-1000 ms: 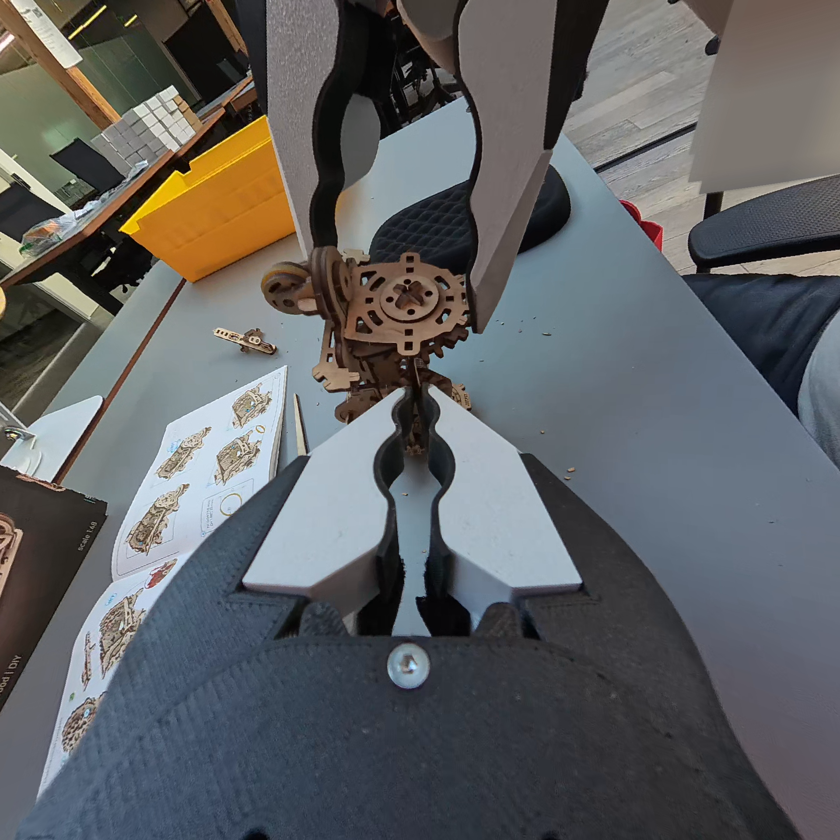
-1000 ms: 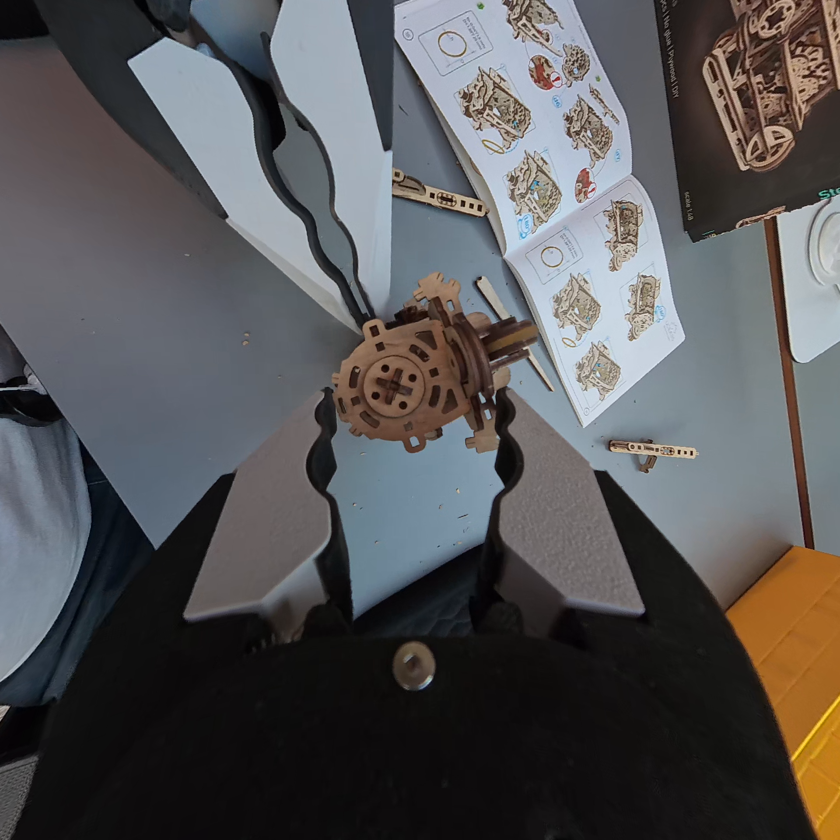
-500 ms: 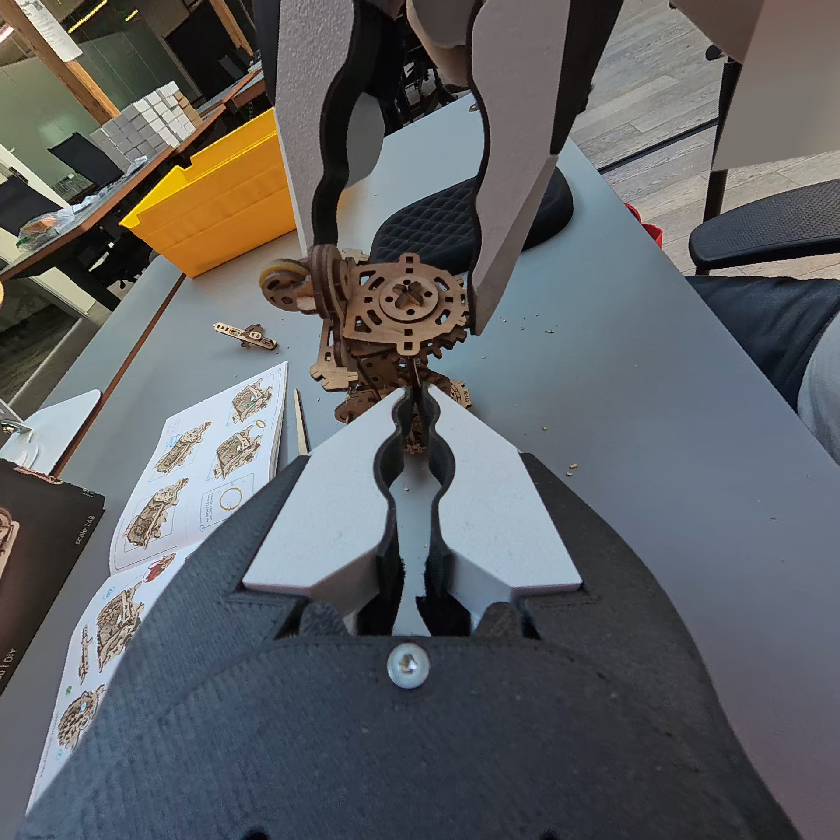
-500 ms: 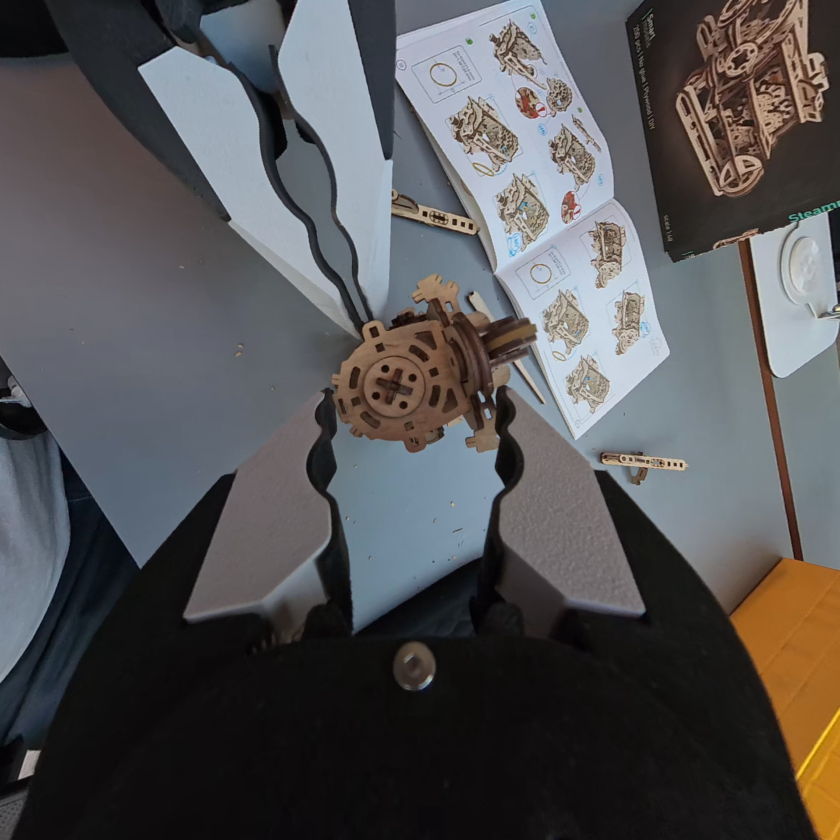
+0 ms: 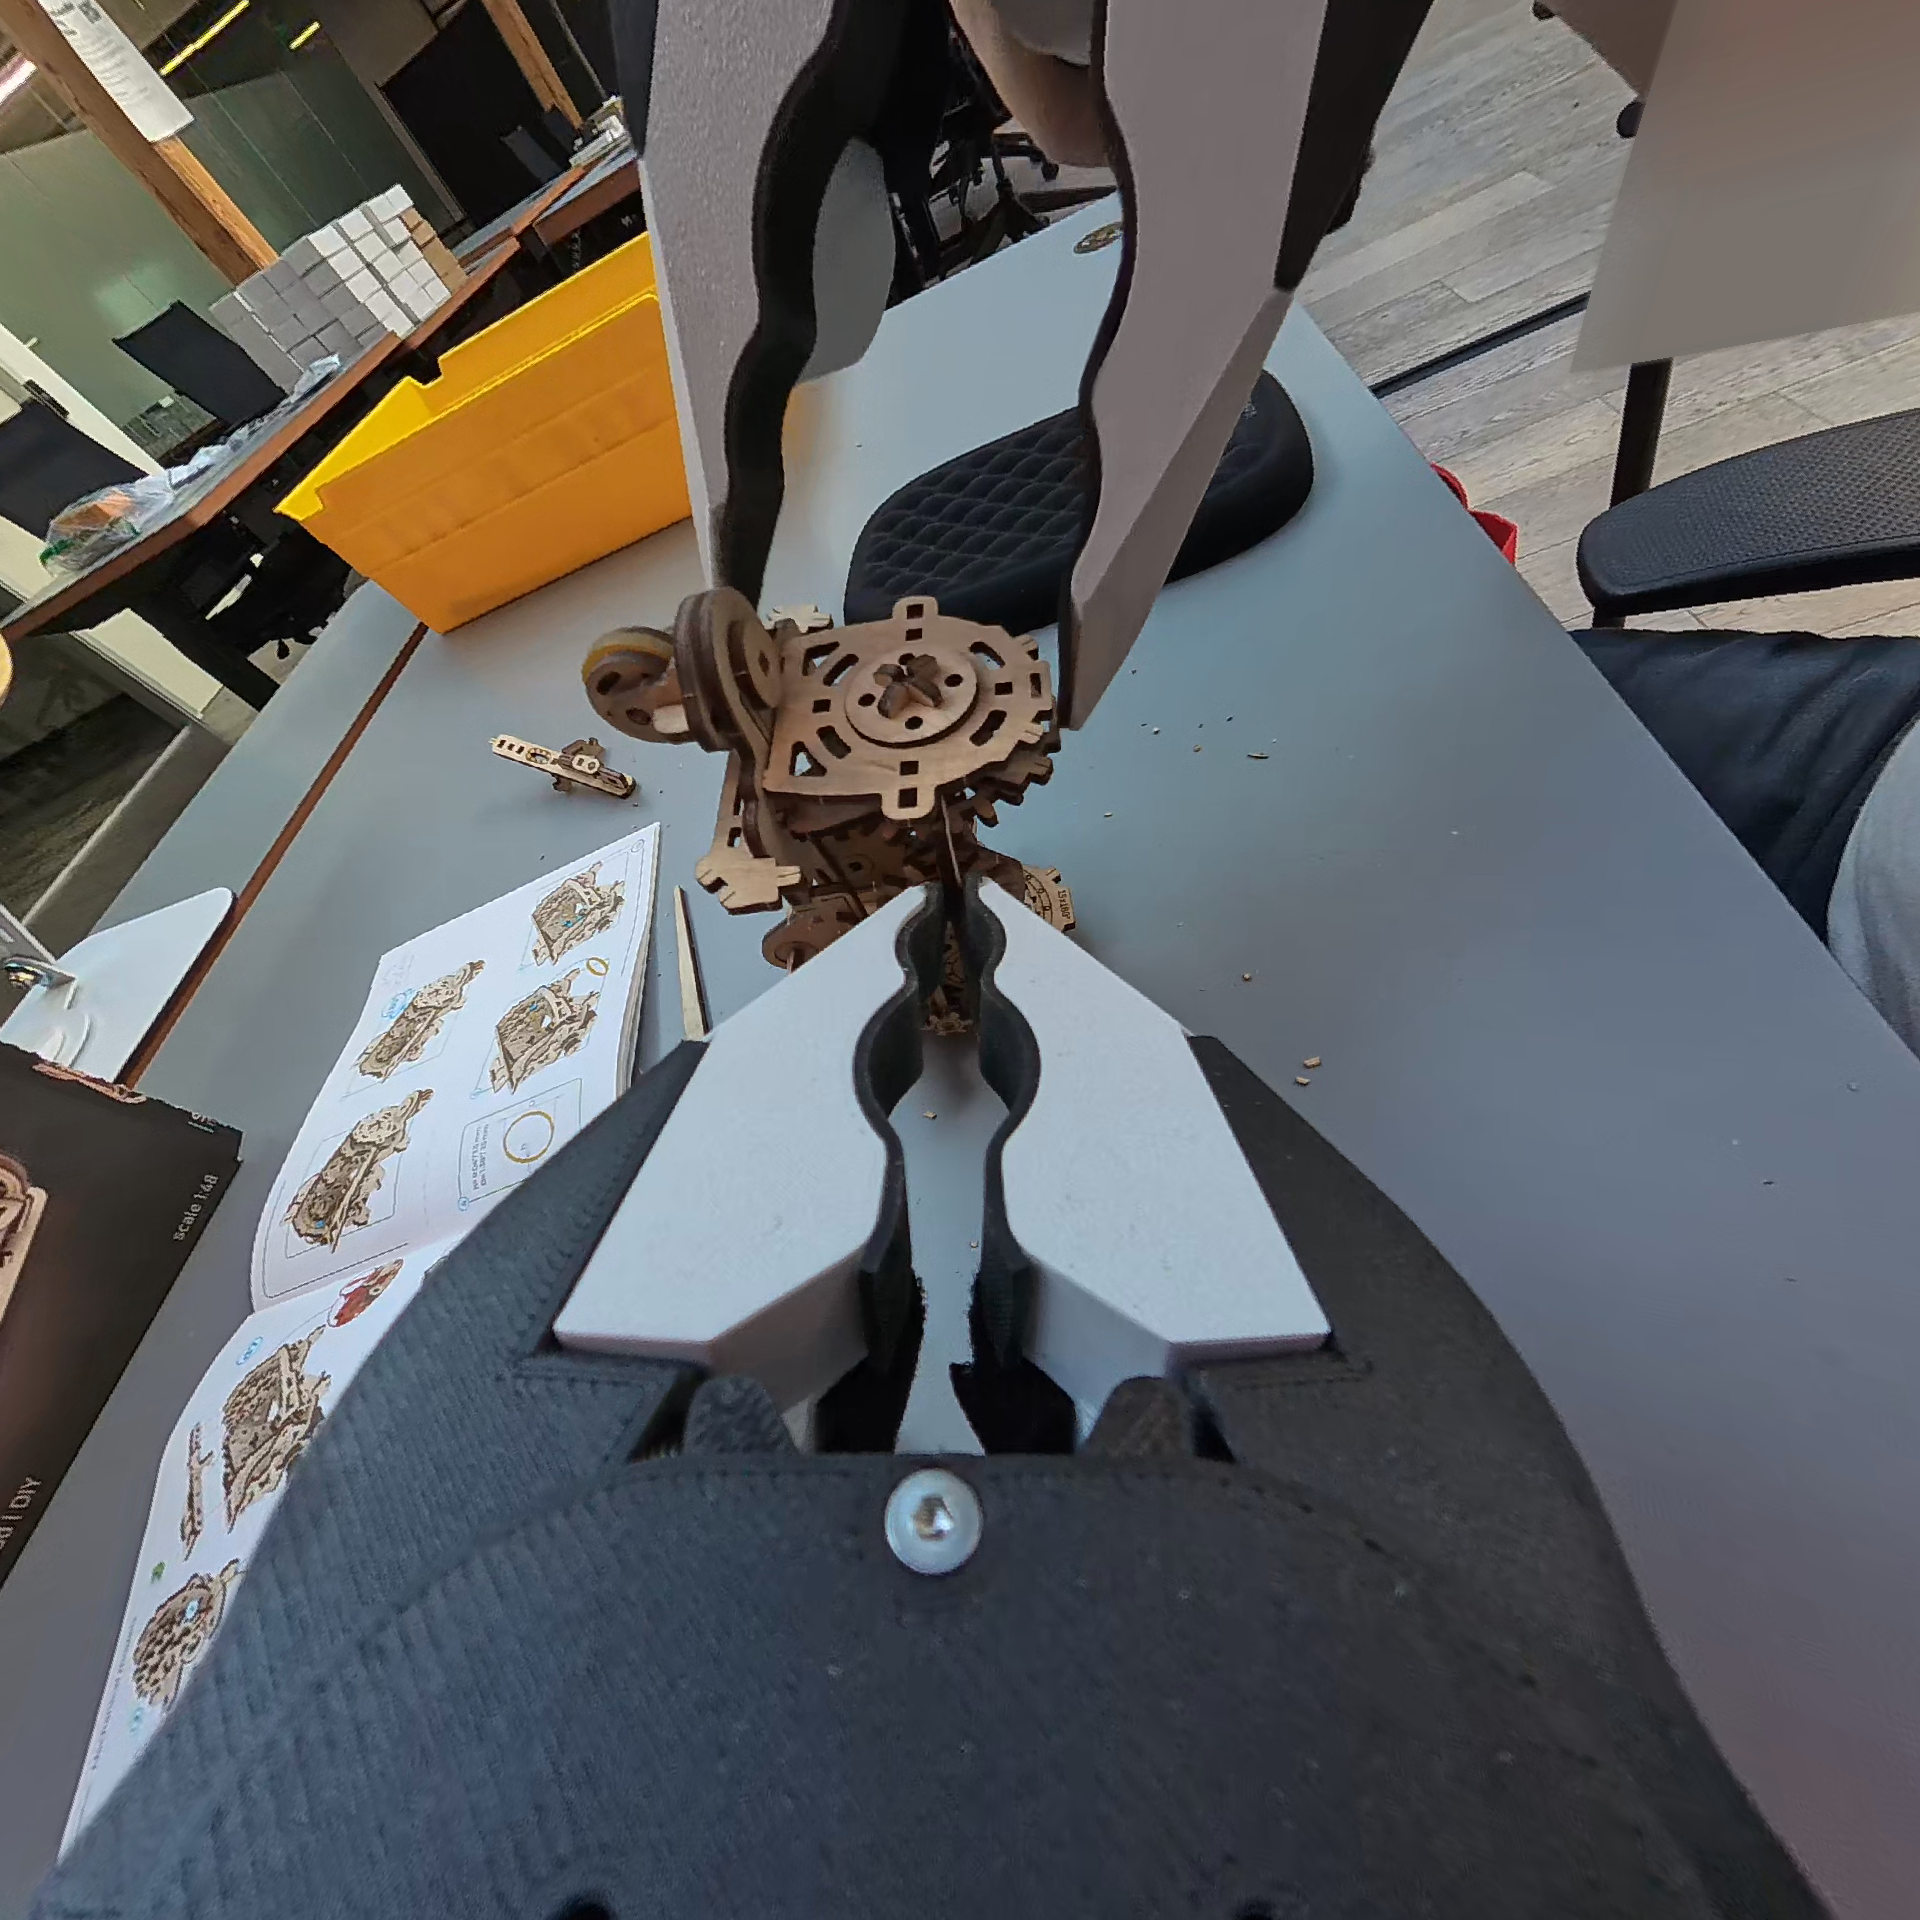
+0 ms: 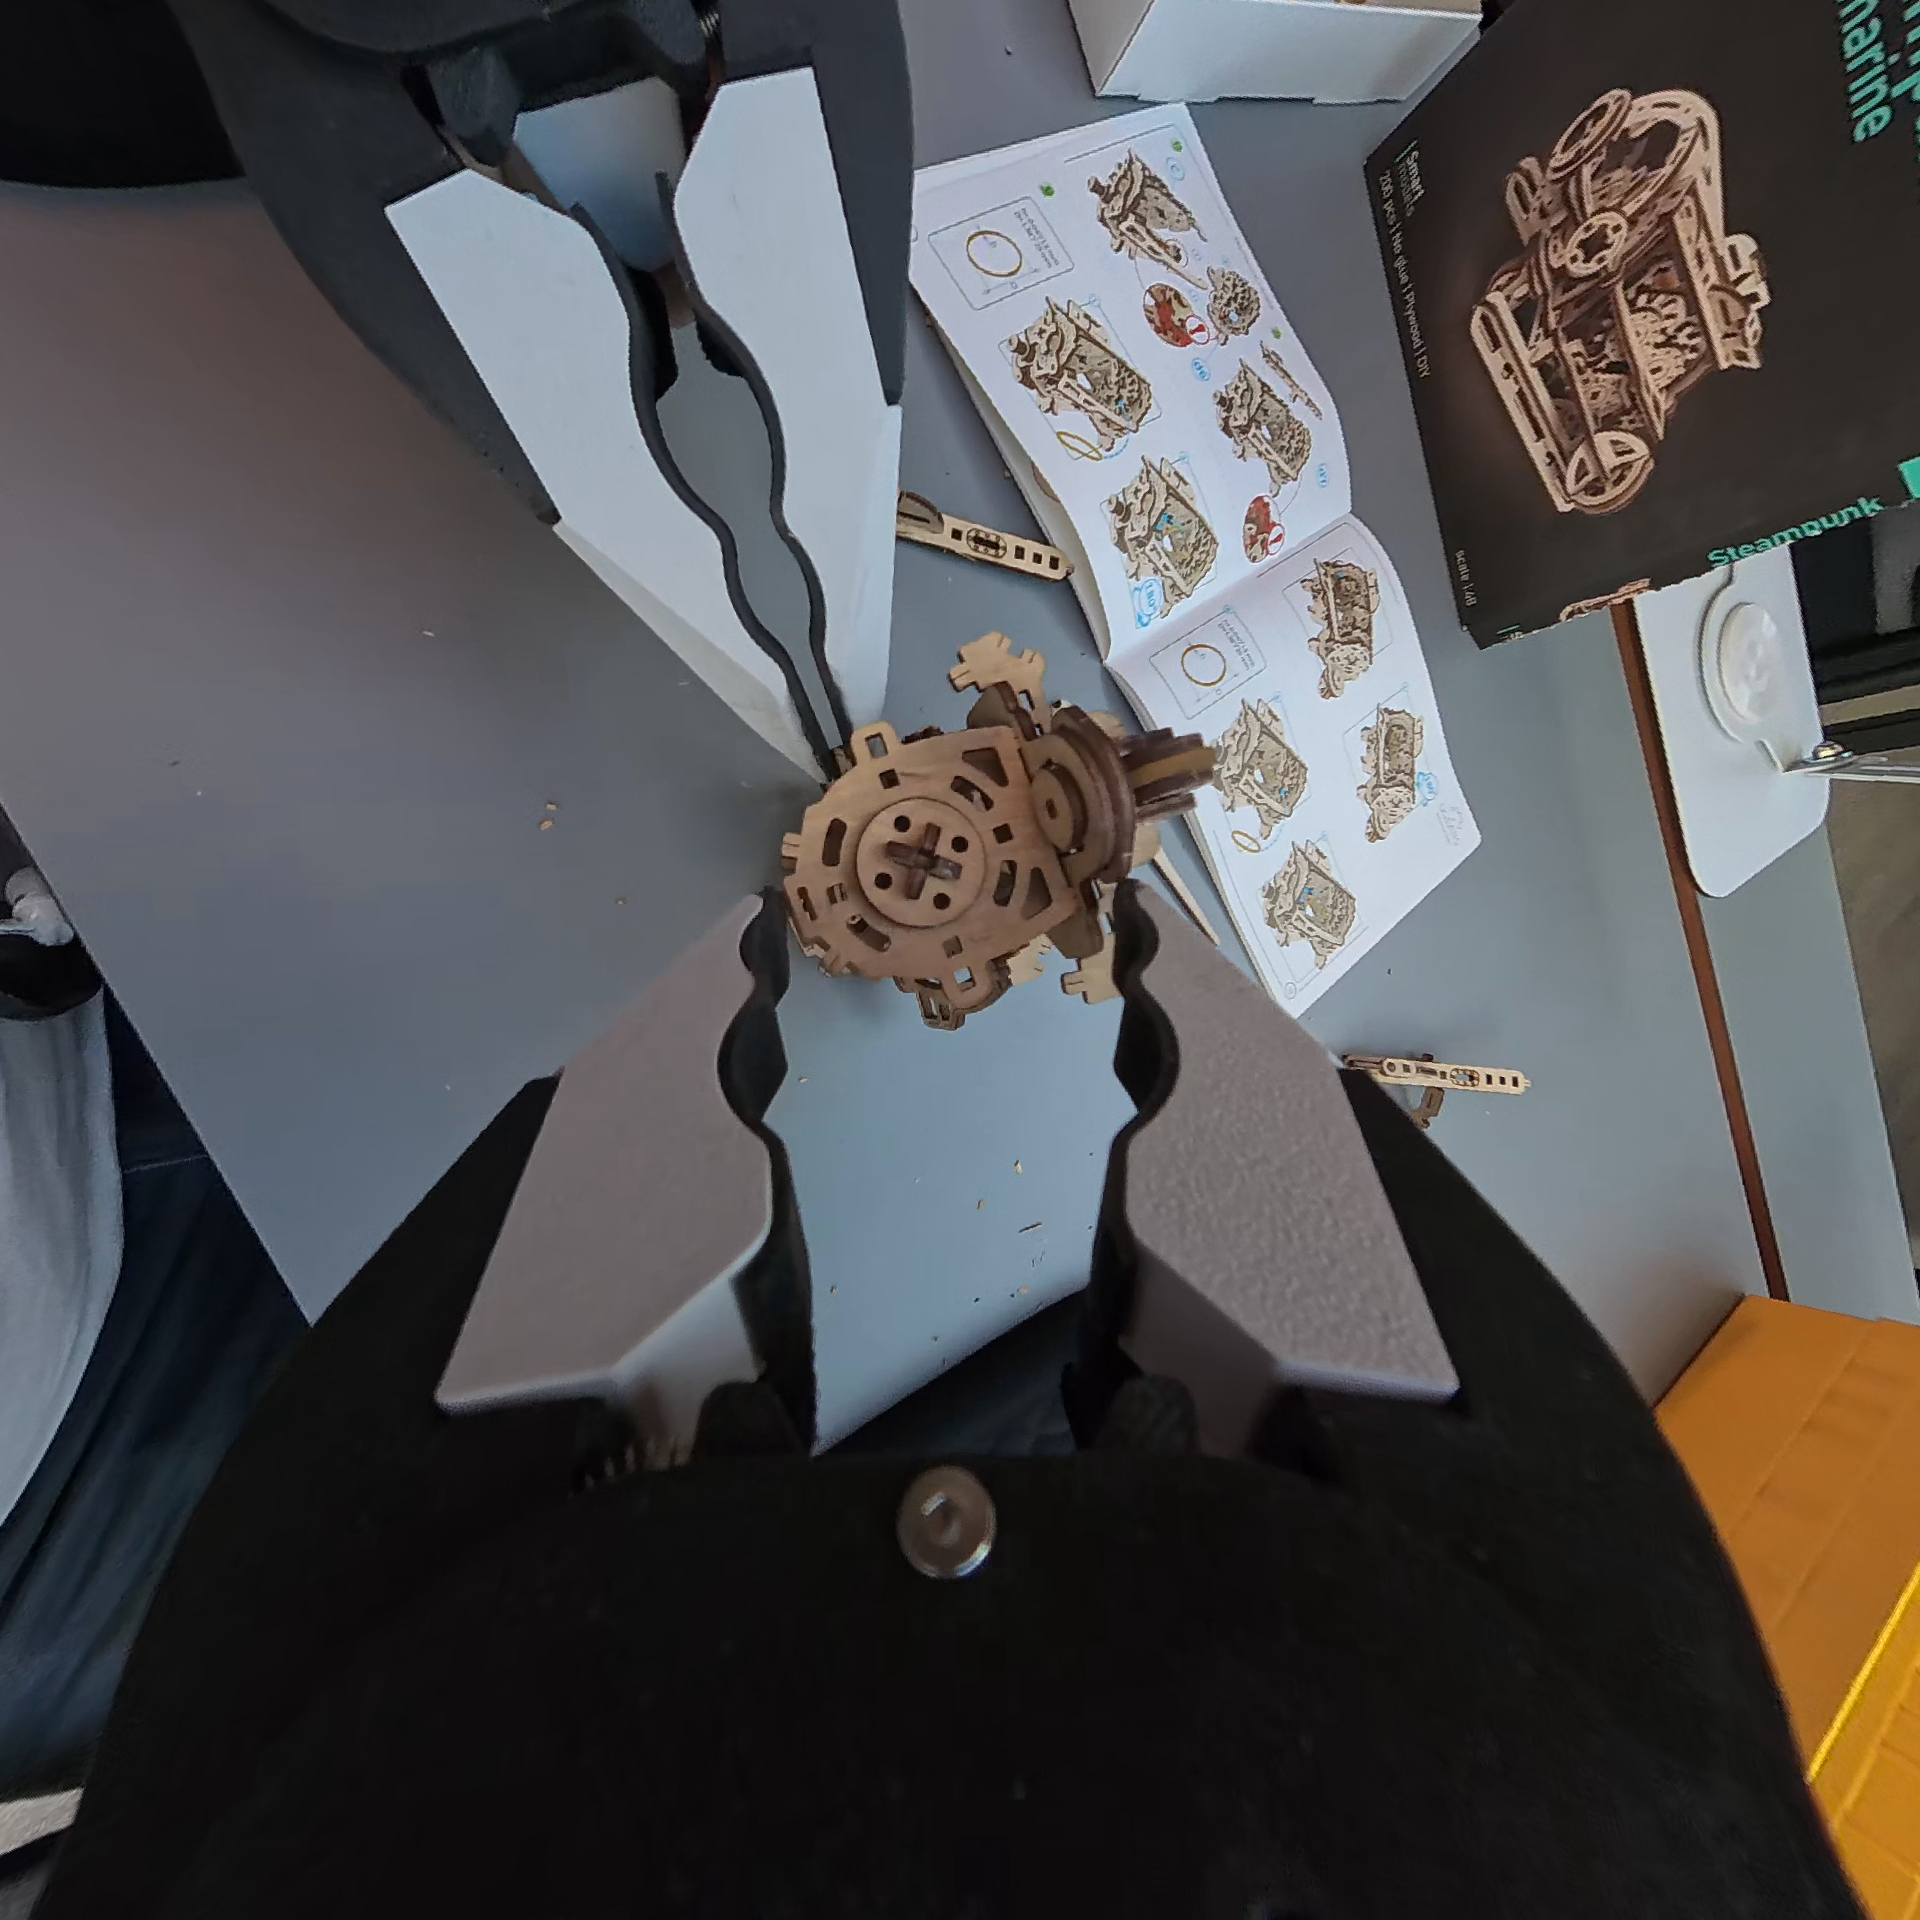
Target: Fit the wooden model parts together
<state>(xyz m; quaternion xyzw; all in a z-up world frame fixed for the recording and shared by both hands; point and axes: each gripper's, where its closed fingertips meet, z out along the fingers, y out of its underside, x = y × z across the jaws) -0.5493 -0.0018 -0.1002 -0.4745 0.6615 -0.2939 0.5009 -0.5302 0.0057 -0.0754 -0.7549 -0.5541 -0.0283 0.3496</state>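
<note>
In the left wrist view, the left claw is seen clenched on a thin lower part of the wooden model, which is held up above the grey tabletop. The right claw comes down from above, its fingers spread to either side of the model's upper, gear-like disc; one fingertip lies against the disc's rim and the other against the small wheels on the far side. An open booklet lies on the tabletop to the left, a thin stick just beside it, and a loose wooden part farther off. A yellow bin and a dark quilted pad lie beyond.

In the right wrist view, the model is seen between the tips of the right claw, which is closed about it at a wide span. The left claw reaches in from the upper left, nearly closed, its tips at the model's edge. The booklet and a dark box lie on the tabletop beyond, with two loose wooden parts near the booklet.
</note>
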